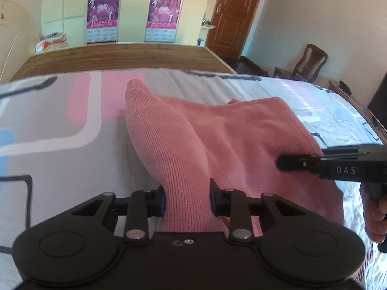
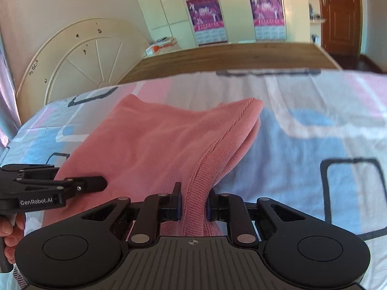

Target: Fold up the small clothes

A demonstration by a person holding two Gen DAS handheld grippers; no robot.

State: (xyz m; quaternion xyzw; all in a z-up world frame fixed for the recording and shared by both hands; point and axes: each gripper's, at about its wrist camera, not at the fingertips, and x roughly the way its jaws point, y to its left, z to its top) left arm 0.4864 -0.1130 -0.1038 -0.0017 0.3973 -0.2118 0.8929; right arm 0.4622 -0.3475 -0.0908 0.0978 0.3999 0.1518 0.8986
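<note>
A: What is the biggest thing in view?
B: The bed (image 1: 60, 125), spread with a sheet of pink, blue and grey blocks. Behind it stand a pale wardrobe (image 1: 135, 9) and a brown door (image 1: 232, 12).

A: And where is the garment?
B: The pink knit garment (image 1: 217, 130) lies on the bed, its far part resting on the sheet and its near edge bunched up toward both cameras.

A: What are the tools doing?
B: The left gripper (image 1: 187, 198) has its fingers clamped on a thick fold of the pink knit. The right gripper (image 2: 193, 201) has its fingers pressed on the ribbed hem, which is gathered narrow between them.

A: Can each see the other?
B: Yes. Each comes in from the other's side edge, over the fabric, with a person's hand (image 1: 375, 212) around the handle.
</note>
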